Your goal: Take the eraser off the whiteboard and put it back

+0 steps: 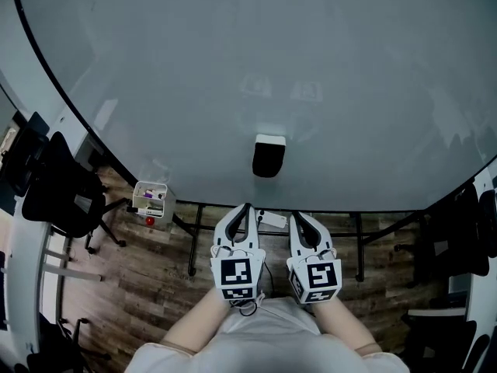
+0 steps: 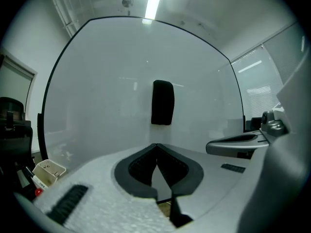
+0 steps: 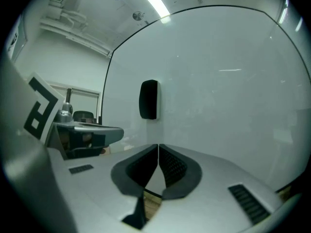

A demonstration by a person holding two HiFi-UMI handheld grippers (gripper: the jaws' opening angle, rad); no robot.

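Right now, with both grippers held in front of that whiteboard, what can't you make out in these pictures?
- The eraser: its back face, and what holds it to the whiteboard, hidden by its own body in all views.
- The small box below the board's left end: contents too small in the head view.
- The person's hands: head view, hidden under the left gripper and right gripper.

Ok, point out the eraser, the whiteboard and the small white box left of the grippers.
eraser (image 1: 268,160), head view, middle of its dark body.
whiteboard (image 1: 233,68), head view, bare surface above the eraser.
small white box (image 1: 151,185), head view, its upper rim.
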